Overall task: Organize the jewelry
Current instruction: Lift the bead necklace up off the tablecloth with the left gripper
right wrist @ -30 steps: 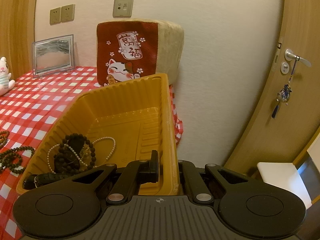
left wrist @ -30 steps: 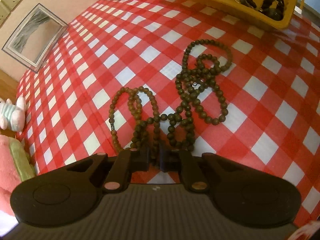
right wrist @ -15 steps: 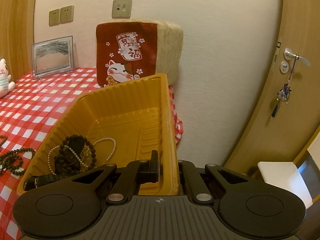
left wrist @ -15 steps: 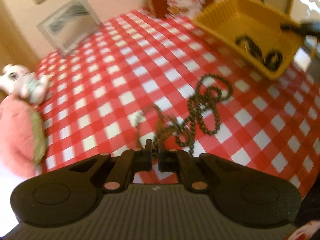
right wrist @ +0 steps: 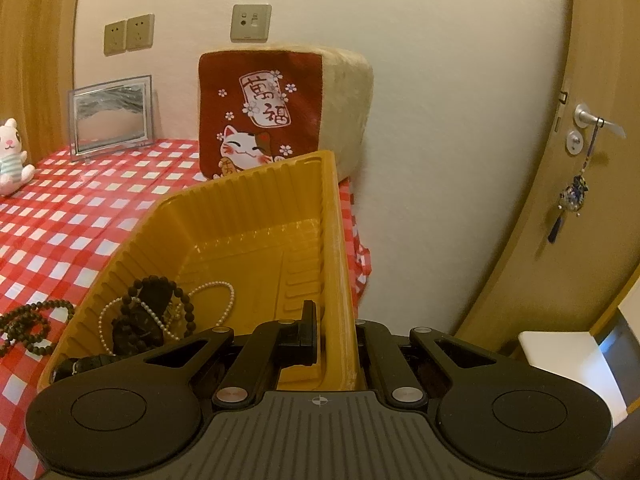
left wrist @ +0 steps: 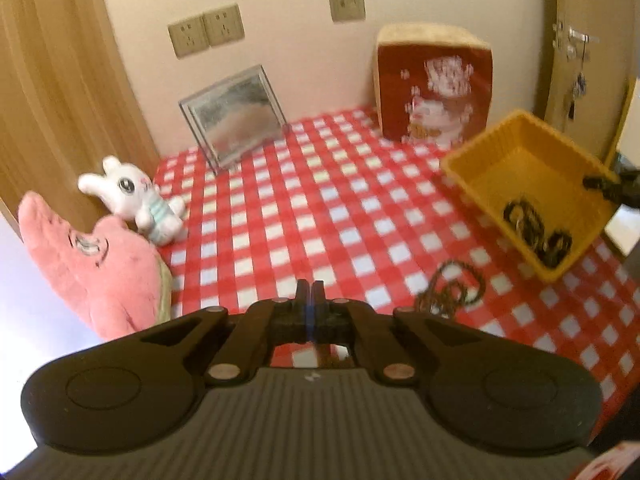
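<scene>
Beads [left wrist: 450, 292] trail on the cloth right of the closed left gripper [left wrist: 307, 290], seemingly pinched; next comes the yellow tray [right wrist: 240, 220], its wall clamped by the right gripper [right wrist: 332, 328].

Left gripper [left wrist: 310, 292]: matte black, ribbed grey body, copper-coloured pivot screws.
Right gripper [right wrist: 332, 328]: same build, white crosshair mark.

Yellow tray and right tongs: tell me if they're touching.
Touching. The right wrist view shows the right tongs clamped on the yellow tray wall, one finger pressed against its inner face.
</scene>
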